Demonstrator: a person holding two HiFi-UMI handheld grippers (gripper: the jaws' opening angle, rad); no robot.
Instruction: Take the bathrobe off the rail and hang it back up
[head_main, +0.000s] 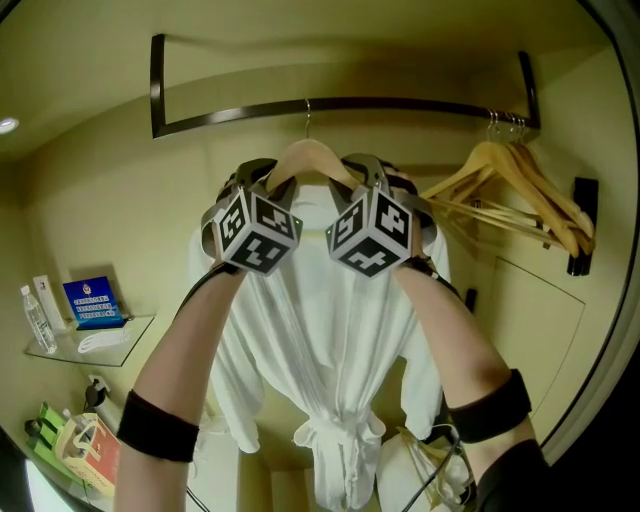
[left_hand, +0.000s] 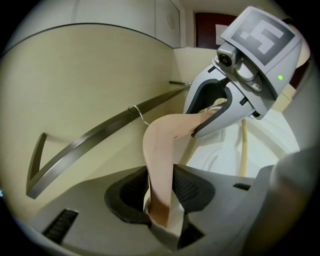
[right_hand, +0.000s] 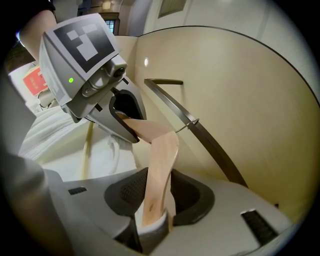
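A white bathrobe (head_main: 330, 340) hangs on a wooden hanger (head_main: 310, 160), whose hook (head_main: 307, 115) sits over the dark rail (head_main: 400, 103). My left gripper (head_main: 262, 180) is shut on the hanger's left arm, and my right gripper (head_main: 368, 175) is shut on its right arm. In the left gripper view the pale wood (left_hand: 160, 145) runs down between the left gripper's (left_hand: 161, 192) black pads, with white cloth under it. The right gripper view shows the same on the other arm (right_hand: 162, 155), held in the right gripper (right_hand: 157, 192). The hook still touches the rail (right_hand: 200, 132).
Several empty wooden hangers (head_main: 520, 190) hang at the rail's right end. A glass shelf (head_main: 130, 340) at the left wall carries a bottle (head_main: 38, 320) and a blue card (head_main: 92, 300). Bags (head_main: 85, 450) stand at the lower left. The wall is close behind the rail.
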